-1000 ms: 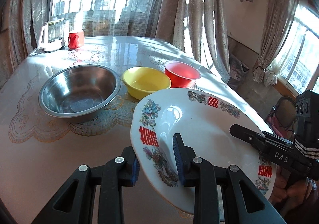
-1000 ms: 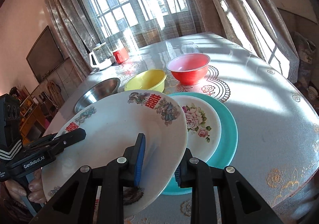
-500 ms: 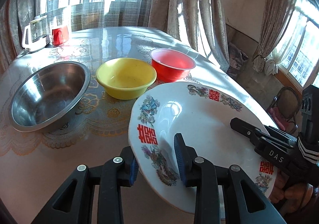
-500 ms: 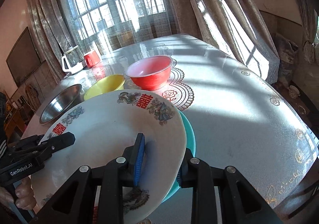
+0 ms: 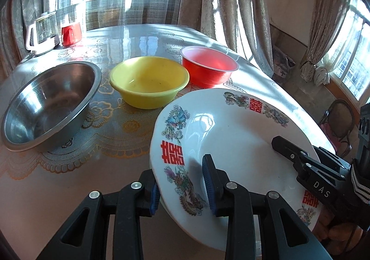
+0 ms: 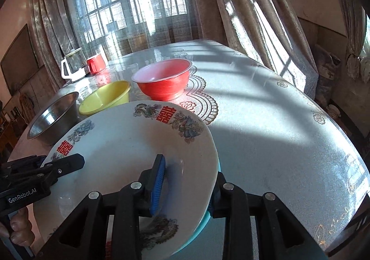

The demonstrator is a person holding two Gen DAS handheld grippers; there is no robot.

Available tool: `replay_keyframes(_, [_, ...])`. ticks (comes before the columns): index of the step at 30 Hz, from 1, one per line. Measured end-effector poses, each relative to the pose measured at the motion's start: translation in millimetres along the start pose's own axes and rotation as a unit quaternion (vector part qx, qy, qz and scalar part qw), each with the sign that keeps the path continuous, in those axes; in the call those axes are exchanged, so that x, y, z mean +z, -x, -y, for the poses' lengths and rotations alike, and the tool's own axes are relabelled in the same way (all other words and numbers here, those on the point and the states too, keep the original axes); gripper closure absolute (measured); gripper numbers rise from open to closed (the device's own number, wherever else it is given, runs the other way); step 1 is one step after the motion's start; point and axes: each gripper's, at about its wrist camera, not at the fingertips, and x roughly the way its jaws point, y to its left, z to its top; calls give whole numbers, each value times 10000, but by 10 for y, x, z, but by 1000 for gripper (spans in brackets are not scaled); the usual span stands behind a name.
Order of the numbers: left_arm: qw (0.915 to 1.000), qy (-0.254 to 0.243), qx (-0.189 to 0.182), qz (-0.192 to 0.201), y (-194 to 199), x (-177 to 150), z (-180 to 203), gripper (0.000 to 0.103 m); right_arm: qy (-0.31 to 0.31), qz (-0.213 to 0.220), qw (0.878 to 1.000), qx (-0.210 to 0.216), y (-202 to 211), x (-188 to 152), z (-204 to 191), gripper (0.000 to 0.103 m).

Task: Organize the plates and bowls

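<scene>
A large white plate point(image 5: 233, 142) with red characters and dragon prints is held by both grippers. My left gripper point(image 5: 182, 187) is shut on its left rim. My right gripper point(image 6: 185, 188) is shut on its right rim; the plate point(image 6: 129, 151) covers a teal plate point(image 6: 196, 230), of which only an edge shows beneath. The right gripper also shows in the left wrist view point(image 5: 300, 160). A steel bowl point(image 5: 48, 102), a yellow bowl point(image 5: 149, 80) and a red bowl point(image 5: 209, 68) stand in a row behind.
A glass kettle point(image 5: 42, 31) and a red mug point(image 5: 71, 33) stand at the table's far left. The table edge point(image 6: 342, 144) curves along the right, with curtains and a chair point(image 5: 340, 121) beyond.
Both grippers have carried the white plate to the right, over the teal plate and the flowered plate, which is now hidden. The bowls have shifted left in both views.
</scene>
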Motion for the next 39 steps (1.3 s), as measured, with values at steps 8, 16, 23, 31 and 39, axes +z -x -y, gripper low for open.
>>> replay_keyframes(8, [9999,6,167,-14,29,0,21,68,-48,-198,9998,67,6,31,-13,68])
replay_keyframes(16, [9997,93,111,194,257,-87,-16,68,-60,-97,9999,123,258,-19,20,65])
replay_keyframes(23, [9996,13,105,248,380,-201,29,67,-15,128,9999,-37,422,-114,11,75])
replay_keyframes(31, [9996,-12,182,205,358,-200,69,65,-126,142,9998,-88,395,-137,4,76])
replay_keyframes(39, [9994,-18,274,194,311,-210,110,65,-162,132,9995,-249,365,-140,-31,76])
